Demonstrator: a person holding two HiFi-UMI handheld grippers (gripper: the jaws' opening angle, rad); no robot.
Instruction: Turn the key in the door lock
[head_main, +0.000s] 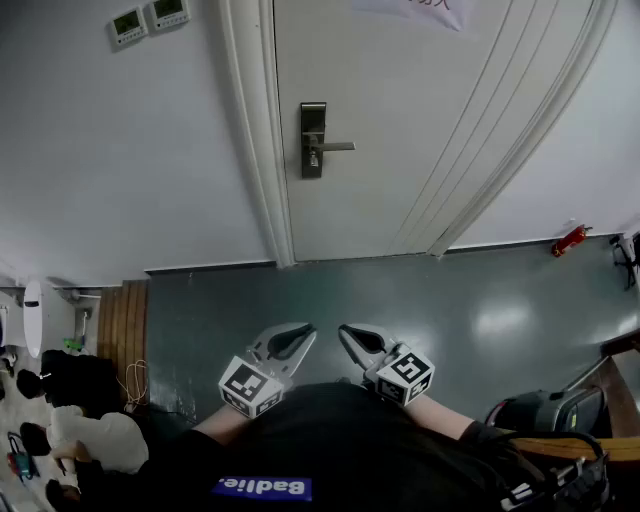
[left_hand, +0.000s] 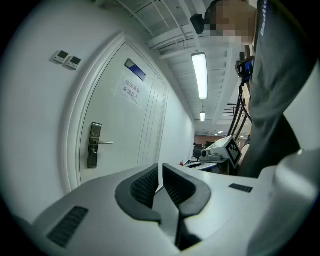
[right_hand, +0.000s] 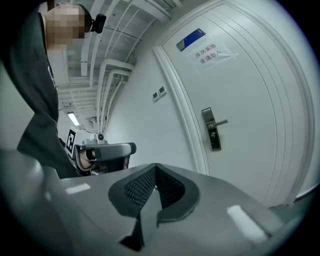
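**Lock well ahead, both grippers empty**

The lock plate (head_main: 313, 140) stands upright at the left edge of the door (head_main: 430, 130), just beside the frame. Its handle (head_main: 337, 147) lies level, toward the door's middle. The keyhole part is under the handle, but a key there is too small to tell for sure.

Both grippers are low by the person, well apart from the door. The left gripper (head_main: 303, 333) has its jaws almost together, with only a thin slit and nothing in it. The right gripper (head_main: 346, 331) has its jaws closed on nothing.

The plate lies straight ahead between them, a little more in line with the left one. I judge that either must first travel forward.
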